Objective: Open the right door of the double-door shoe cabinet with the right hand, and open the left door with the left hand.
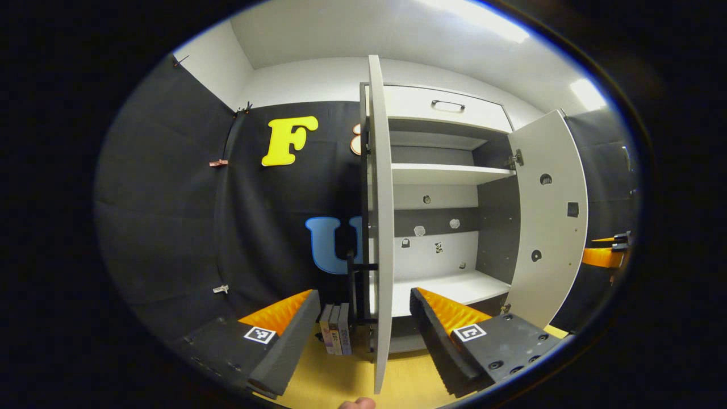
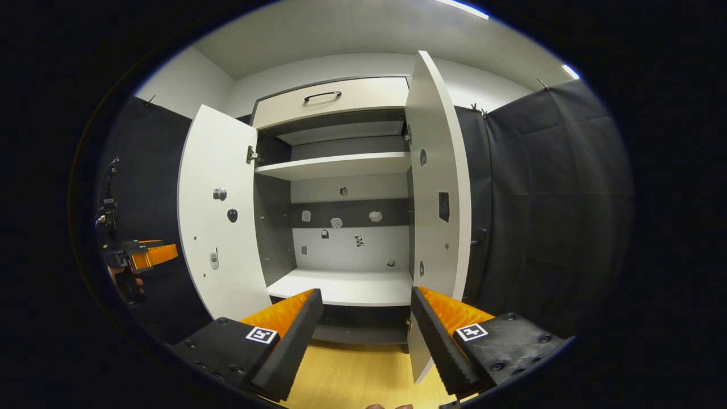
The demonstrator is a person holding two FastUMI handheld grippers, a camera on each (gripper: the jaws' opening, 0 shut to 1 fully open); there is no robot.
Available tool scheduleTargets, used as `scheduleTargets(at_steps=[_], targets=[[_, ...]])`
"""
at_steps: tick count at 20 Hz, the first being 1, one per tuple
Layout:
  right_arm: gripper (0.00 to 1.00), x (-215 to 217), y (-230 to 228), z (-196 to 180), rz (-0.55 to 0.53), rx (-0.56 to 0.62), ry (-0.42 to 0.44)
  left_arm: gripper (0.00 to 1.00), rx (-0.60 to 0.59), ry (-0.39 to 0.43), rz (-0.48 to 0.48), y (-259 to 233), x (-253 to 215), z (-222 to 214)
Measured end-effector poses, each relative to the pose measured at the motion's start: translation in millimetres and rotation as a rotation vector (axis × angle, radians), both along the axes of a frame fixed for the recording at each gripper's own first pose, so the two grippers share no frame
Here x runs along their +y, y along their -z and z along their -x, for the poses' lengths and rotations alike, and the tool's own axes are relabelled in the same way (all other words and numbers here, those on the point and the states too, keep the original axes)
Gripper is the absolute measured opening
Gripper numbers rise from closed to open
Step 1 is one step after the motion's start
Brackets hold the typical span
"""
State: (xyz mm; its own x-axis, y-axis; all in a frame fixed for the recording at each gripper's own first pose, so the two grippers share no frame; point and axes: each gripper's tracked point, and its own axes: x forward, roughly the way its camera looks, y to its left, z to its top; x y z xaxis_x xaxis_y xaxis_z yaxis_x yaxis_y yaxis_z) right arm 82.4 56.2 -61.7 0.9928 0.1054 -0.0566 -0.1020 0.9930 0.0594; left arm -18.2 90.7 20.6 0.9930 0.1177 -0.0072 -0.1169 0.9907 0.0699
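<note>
Shoe cabinet (image 2: 341,165) stands against the booth wall, both doors swung wide: left door (image 1: 381,227) edge-on between the left gripper's fingers, untouched; right door (image 2: 437,182) just ahead of the right gripper (image 2: 366,324). Left gripper (image 1: 363,324) and right gripper both spread wide, gripping nothing; shelves (image 2: 335,166) bare; books (image 1: 336,336) upright on the wood floor (image 2: 352,375) beside the left door.

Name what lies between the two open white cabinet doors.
In the right gripper view, between the left white door and right white door lies the open cabinet interior: a white upper shelf and bare white bottom shelf.
</note>
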Motion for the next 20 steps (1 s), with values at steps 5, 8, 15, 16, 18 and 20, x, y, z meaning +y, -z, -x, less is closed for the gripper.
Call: scheduleTargets(at_steps=[5,8,15,16,18,20], targets=[[0.98,-1.5,-8.7,0.2,0.002,-0.019,-0.003,0.98,-0.023,-0.006,-0.028,-6.7,-33.1,9.1],[0.98,-3.9,-11.2,-0.8,-0.005,-0.025,-0.002,0.98,-0.028,0.013,-0.014,-9.4,-54.5,9.3],[0.98,-6.4,-25.4,-0.2,-0.003,-0.056,0.003,0.98,-0.046,0.027,-0.013,-19.7,-87.4,7.8],[0.98,-6.6,-27.7,0.2,-0.002,-0.061,0.002,0.98,-0.051,0.026,-0.019,-21.4,-90.9,8.1],[0.98,-5.1,-30.6,-0.6,-0.007,-0.067,-0.001,0.98,-0.051,0.034,-0.008,-21.4,-101.9,7.1],[0.98,-3.5,-33.5,-1.3,-0.017,-0.074,-0.006,0.98,-0.048,0.038,0.016,-19.3,-109.3,8.0]])
